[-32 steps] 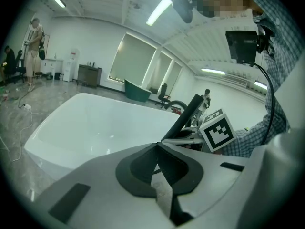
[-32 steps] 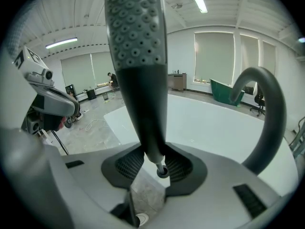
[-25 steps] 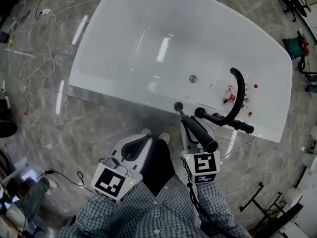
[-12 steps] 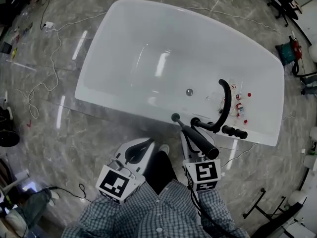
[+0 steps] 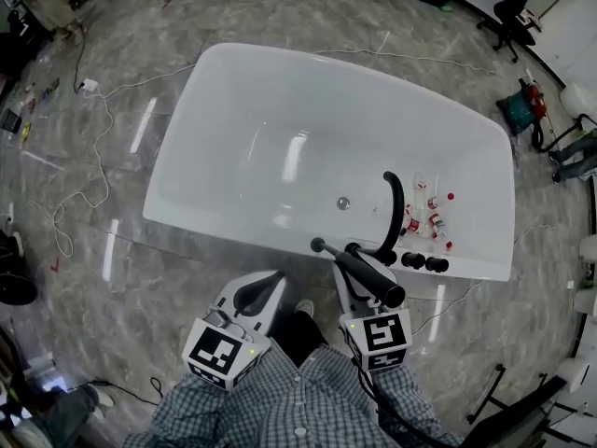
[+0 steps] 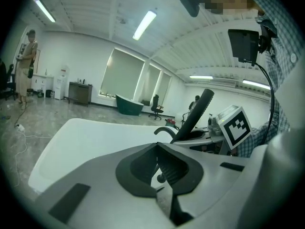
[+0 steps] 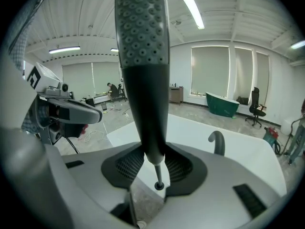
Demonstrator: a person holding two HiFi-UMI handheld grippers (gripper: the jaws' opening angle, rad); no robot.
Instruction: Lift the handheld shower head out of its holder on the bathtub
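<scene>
Tub basin [image 5: 280,129] open — faucet [image 5: 399,208], knobs [image 5: 436,265] crowd right rim

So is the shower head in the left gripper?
No, the shower head sits between the right gripper's jaws; the left gripper holds nothing.

Overhead and low views, bathtub [image 5: 242,110] shared

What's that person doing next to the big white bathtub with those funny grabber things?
A person in a checked shirt stands beside the white bathtub with a gripper in each hand. The right gripper is clamped on the thin end of the black handheld shower head and holds it up near the tub's front edge, close to the curved black tap. The left gripper holds nothing.
</scene>
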